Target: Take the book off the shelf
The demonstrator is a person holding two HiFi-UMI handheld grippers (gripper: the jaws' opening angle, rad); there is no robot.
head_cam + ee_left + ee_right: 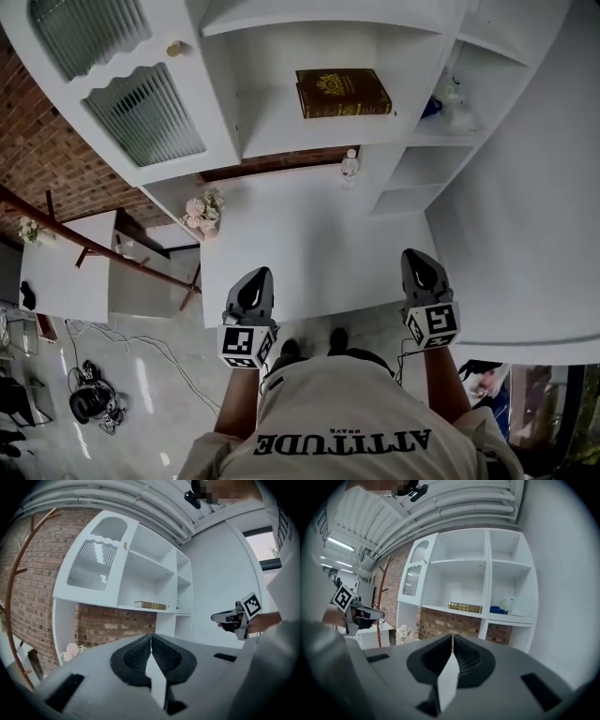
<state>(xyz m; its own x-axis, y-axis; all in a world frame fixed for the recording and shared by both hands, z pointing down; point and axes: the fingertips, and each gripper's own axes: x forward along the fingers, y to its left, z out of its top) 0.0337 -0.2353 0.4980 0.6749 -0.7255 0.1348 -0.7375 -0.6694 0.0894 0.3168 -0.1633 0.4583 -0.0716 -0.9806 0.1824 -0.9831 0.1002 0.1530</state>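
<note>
White shelf unit [281, 131] stands well ahead of both sets of fingers. White desk top [309, 253] lies just beyond the fingertips. Left gripper [259, 274]: jaws pressed together, nothing held. Right gripper [417, 255]: likewise closed and empty. Brown book [342, 92] lies flat on the middle shelf, ahead of and above both, well apart. Flower bunch [203, 211] sits ahead-left of the left fingers.

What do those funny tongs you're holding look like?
The left tongs and right tongs are grey and pointed, with black ribbed pads inside. Each carries a white cube with black square markers. The person wears a pale short-sleeved shirt.
</note>
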